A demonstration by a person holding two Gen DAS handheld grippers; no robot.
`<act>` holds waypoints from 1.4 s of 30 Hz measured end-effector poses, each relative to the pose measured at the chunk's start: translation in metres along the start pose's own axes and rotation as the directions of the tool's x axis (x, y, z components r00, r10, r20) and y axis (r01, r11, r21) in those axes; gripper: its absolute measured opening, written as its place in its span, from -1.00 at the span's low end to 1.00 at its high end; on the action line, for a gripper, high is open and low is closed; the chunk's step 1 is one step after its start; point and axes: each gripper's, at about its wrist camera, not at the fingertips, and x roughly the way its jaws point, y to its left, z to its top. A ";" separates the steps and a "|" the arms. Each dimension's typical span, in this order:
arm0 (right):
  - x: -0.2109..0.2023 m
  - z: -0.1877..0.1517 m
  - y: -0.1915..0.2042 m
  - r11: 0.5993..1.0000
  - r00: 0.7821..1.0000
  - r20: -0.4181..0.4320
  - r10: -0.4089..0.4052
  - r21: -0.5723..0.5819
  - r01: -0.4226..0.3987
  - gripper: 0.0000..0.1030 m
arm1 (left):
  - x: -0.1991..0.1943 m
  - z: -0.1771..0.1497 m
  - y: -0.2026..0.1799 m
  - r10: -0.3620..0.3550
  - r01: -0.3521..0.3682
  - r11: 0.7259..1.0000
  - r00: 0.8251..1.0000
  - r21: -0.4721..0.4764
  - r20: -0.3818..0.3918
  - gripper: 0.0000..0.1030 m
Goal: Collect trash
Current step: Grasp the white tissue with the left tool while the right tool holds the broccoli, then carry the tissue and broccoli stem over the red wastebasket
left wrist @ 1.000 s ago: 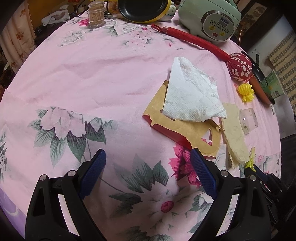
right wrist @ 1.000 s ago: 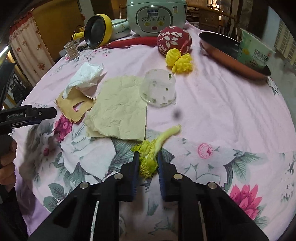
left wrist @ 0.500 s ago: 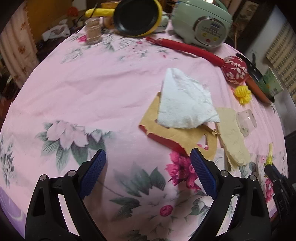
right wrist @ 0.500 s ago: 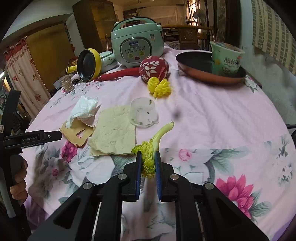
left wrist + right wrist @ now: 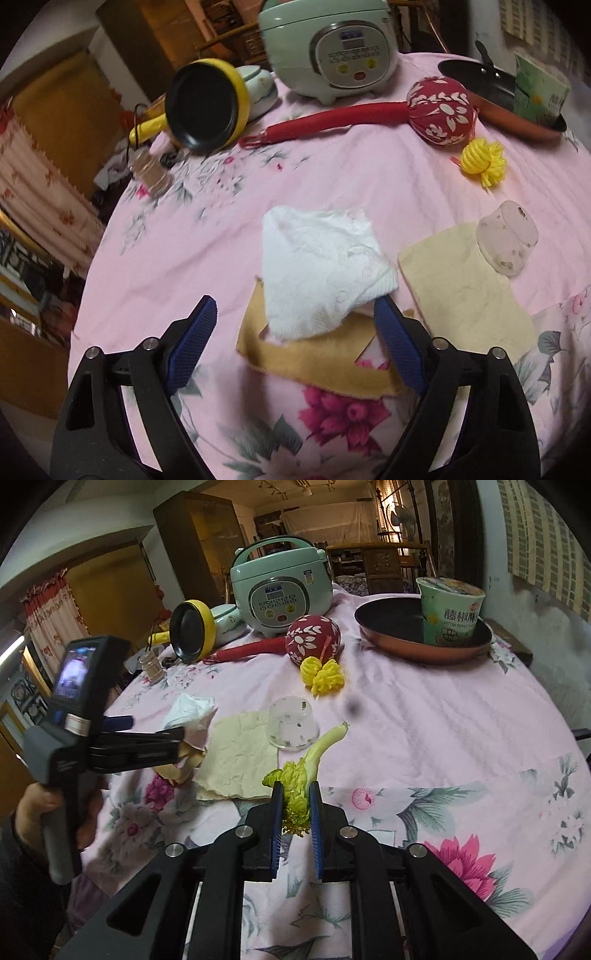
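A crumpled white tissue lies on a torn tan cardboard piece on the pink floral tablecloth. My left gripper hovers over both with its jaws closing. The tissue's near corner sits between the blue pads, and the left pad is still clear of it. To the right lie a beige paper sheet and an overturned clear plastic cup. My right gripper is shut on the leafy end of a green vegetable stalk, held above the cloth.
At the back stand a green rice cooker, a yellow pan, a red fabric mallet, a yellow ball and a small jar. A copper pan holds a noodle cup. The table drops off at the left.
My left gripper has moved forward and rolled until the tissue lies between its jaws, which have narrowed a little. My right gripper has risen with the vegetable stalk in it.
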 end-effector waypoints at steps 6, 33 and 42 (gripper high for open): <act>0.000 -0.001 0.001 0.999 0.999 -0.018 0.040 0.015 -0.040 -0.72 | 0.018 0.011 0.000 -0.020 0.020 1.000 0.999 -0.012 -0.028 -0.12; 0.000 -0.009 0.025 0.998 0.999 -0.005 0.041 -0.039 -0.042 -0.72 | -0.133 -0.122 0.094 -0.199 0.227 0.933 0.972 -0.279 0.126 -0.92; -0.031 -0.039 0.099 0.973 0.985 -0.028 0.170 -0.156 -0.172 -0.72 | -0.152 -0.191 0.127 -0.259 0.281 0.898 0.960 -0.338 0.111 -0.92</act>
